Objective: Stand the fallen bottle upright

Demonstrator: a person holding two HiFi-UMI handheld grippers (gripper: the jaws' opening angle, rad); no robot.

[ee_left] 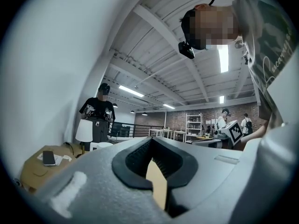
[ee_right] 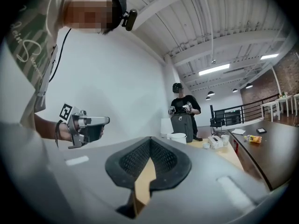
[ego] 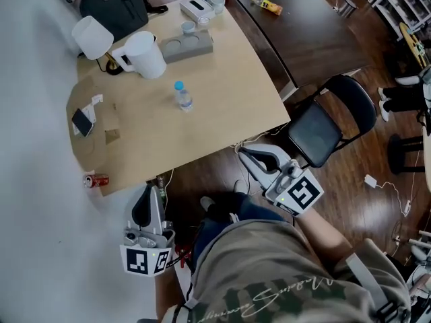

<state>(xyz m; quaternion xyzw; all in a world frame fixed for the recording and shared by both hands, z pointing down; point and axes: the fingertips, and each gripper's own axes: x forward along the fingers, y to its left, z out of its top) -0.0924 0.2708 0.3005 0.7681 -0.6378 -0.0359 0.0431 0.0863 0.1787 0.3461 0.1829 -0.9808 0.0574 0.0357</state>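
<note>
A clear water bottle [ego: 182, 97] with a blue cap stands upright near the middle of the light wooden table [ego: 222, 106]. Both grippers are held off the table, below its near edge and well short of the bottle. My left gripper [ego: 154, 189] is at the lower left, shut and empty, pointing toward the table. My right gripper [ego: 245, 153] is at the table's near right corner, jaws together with nothing held. In the left gripper view the shut jaws [ee_left: 152, 146] show only the tabletop beyond. The right gripper view's closed jaws [ee_right: 150, 146] point along the table; the bottle is hidden there.
On the table stand a white jug [ego: 146, 54], a white lamp [ego: 93, 37], a grey tray [ego: 186, 46], a tissue box [ego: 197, 7] and a phone [ego: 83, 122]. A red can [ego: 96, 180] lies on the floor. A black chair [ego: 330, 123] stands right, beside a dark table [ego: 303, 32].
</note>
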